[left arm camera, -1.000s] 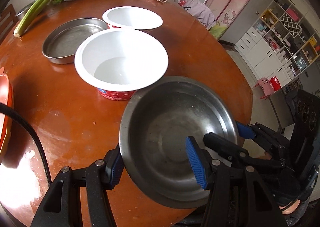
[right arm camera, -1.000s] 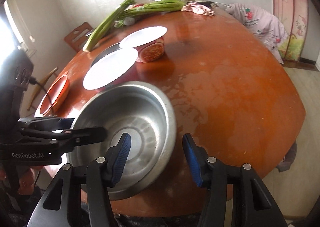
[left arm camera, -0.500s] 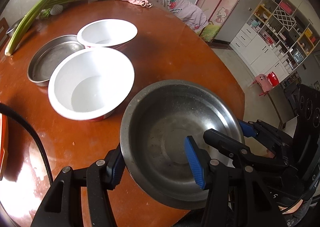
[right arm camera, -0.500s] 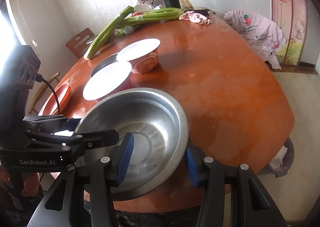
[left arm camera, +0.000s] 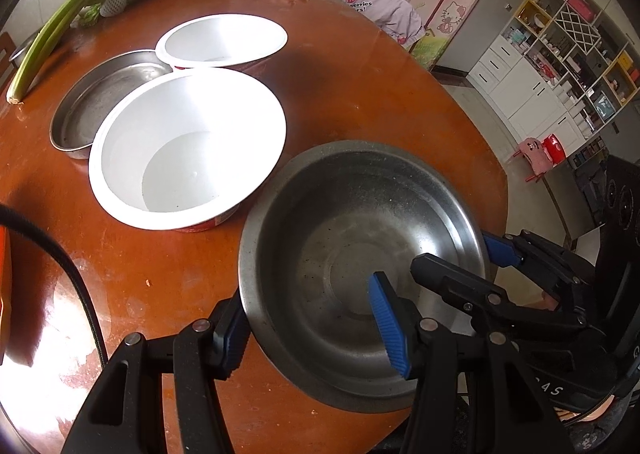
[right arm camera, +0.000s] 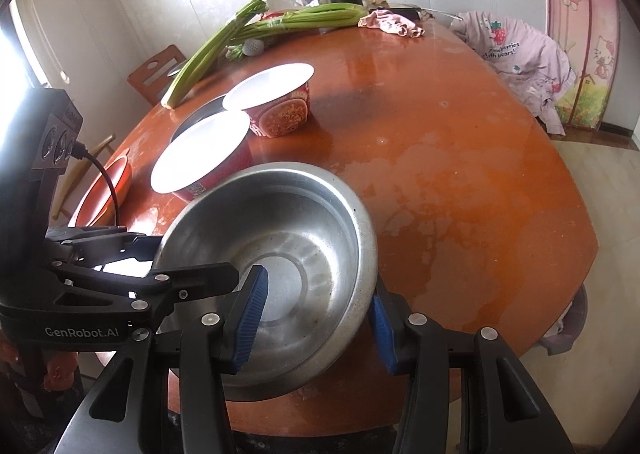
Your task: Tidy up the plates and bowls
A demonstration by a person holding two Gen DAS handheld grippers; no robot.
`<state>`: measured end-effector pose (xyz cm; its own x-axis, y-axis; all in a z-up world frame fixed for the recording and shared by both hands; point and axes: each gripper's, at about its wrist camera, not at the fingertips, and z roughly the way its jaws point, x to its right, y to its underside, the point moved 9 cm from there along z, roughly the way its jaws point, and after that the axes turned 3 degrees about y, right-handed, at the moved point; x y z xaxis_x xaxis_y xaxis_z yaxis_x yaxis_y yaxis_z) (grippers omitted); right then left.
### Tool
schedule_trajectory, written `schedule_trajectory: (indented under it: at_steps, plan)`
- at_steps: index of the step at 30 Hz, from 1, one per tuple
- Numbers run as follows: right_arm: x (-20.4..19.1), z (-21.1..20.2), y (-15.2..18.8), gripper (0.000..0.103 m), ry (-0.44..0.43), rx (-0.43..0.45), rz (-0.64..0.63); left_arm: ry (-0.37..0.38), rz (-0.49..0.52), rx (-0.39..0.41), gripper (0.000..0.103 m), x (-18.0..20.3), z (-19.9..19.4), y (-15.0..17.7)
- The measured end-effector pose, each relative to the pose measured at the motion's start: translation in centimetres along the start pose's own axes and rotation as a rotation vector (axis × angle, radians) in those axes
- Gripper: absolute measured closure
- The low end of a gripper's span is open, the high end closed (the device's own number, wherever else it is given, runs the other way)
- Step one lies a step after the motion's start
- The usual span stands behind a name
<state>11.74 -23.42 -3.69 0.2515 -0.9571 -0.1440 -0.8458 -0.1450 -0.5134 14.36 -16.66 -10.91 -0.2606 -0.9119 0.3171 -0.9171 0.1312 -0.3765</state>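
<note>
Left wrist view: steel bowl (left arm camera: 360, 254), held over table (left arm camera: 360, 66) edge w/ both grippers, left (left arm camera: 316, 324) & right (right arm camera: 316, 312), jaws clamped on opposite rim sides. Judged light, stiff, slick; rim is best hold.

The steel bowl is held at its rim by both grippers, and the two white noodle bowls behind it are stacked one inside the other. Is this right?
Not quite. The steel bowl is held at its rim by the left gripper and the right gripper, but the near noodle bowl and the far noodle bowl stand side by side on the table, not stacked. The left wrist view shows this.
</note>
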Motion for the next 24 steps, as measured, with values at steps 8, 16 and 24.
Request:
schedule_trajectory:
  at_steps: [8, 16, 24]
  plan:
    - [0.3, 0.0, -0.4, 0.052, 0.006, -0.008, 0.032, 0.025, 0.016, 0.021, 0.047, -0.2, -0.8, 0.0]
    - [0.5, -0.7, -1.0, 0.051, 0.051, 0.011, 0.036, 0.007, 0.033, 0.061, 0.046, -0.9, -2.3, 0.2]
    - [0.5, -1.3, -1.4, 0.051, 0.108, 0.035, 0.031, -0.001, 0.043, 0.104, 0.046, -1.1, -3.8, -0.2]
